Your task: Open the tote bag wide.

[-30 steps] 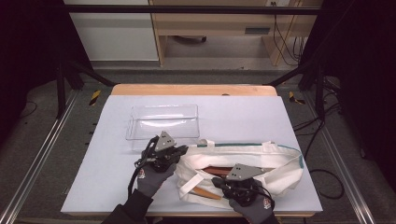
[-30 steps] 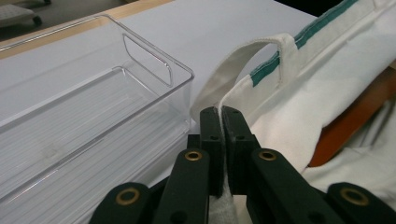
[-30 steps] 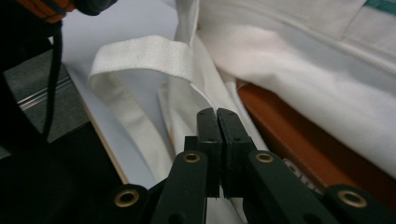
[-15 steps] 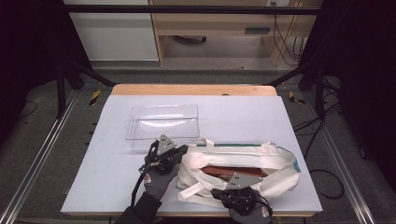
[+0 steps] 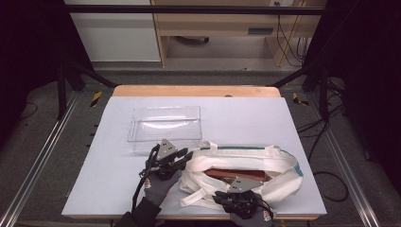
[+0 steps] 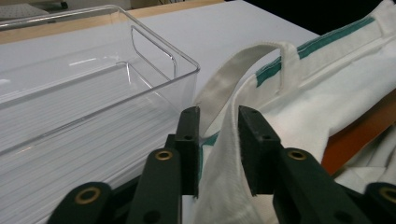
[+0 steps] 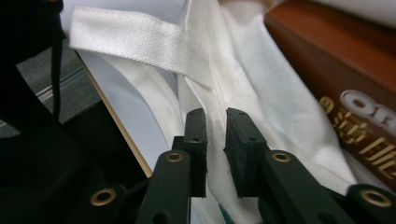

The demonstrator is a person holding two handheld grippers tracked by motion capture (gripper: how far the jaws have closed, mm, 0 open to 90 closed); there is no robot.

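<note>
White canvas of the tote bag (image 5: 279, 163) lies at the table's (image 5: 302, 123) near right, a brown box (image 7: 336, 56) inside its mouth. My left gripper (image 6: 217, 140) pinches the bag's rim beside the clear plastic bin (image 5: 163, 125). My right gripper (image 7: 215, 140) seems clamped on the near rim, though a slit shows between its jaws.

The brown box (image 5: 235, 173) lies mostly hidden inside the white bag (image 5: 279, 163) (its lettering cut off).
</note>
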